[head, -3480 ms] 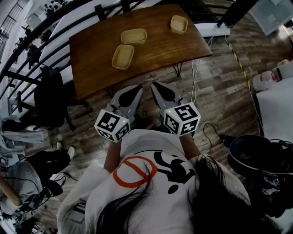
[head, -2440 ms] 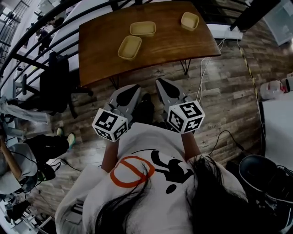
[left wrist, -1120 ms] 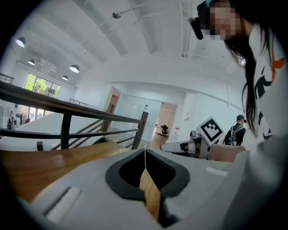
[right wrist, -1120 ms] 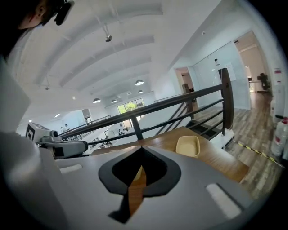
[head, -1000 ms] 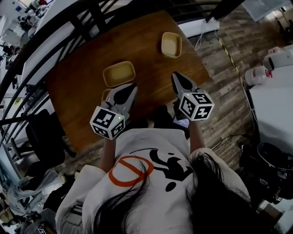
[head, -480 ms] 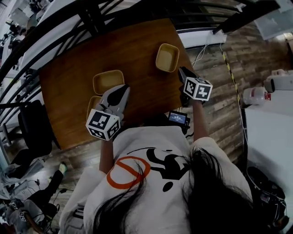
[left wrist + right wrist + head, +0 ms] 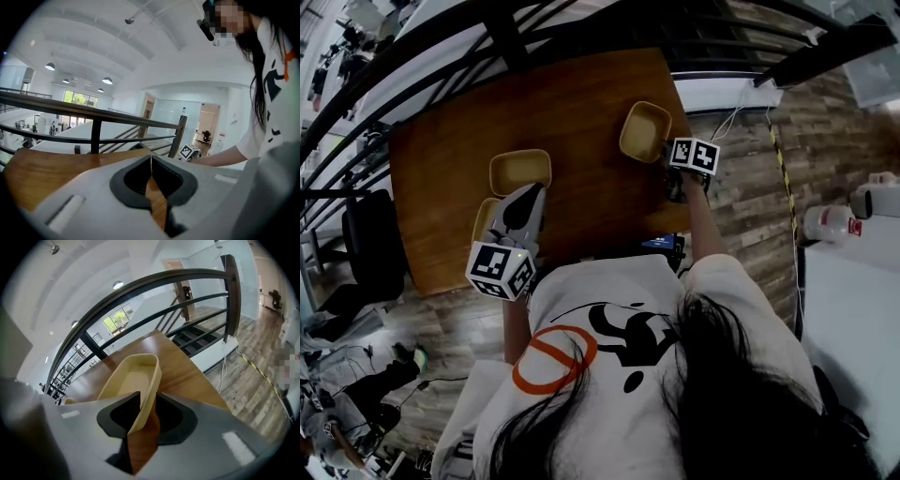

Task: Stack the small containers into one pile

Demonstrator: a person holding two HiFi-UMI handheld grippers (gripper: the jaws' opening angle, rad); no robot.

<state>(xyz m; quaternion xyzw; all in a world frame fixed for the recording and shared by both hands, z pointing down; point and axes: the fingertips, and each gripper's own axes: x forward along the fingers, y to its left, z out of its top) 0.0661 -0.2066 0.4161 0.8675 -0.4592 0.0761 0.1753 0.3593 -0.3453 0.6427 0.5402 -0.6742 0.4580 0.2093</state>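
Three shallow beige containers lie on the brown wooden table (image 7: 581, 103). One container (image 7: 644, 131) sits near the right edge, a second (image 7: 520, 172) at mid-left, and a third (image 7: 481, 220) is partly hidden under my left gripper. My right gripper (image 7: 671, 167) is at the right container's near side. In the right gripper view its jaws stand either side of that container's wall (image 7: 136, 373), and my right gripper (image 7: 143, 401) is shut on the rim. My left gripper (image 7: 523, 202) hovers over the third container; in its own view the left gripper (image 7: 151, 157) is shut and holds nothing.
A black railing (image 7: 516, 37) runs behind the table. At the left of the table stands a black chair (image 7: 370, 244). Cables (image 7: 741, 122) lie on the plank floor on the right, and white jugs (image 7: 830, 223) sit further right. A small screen (image 7: 664, 246) hangs at the person's waist.
The person has walked up to the table. Both grippers came over the tabletop. My right gripper reached forward to the right container and its jaws now hold the near wall.
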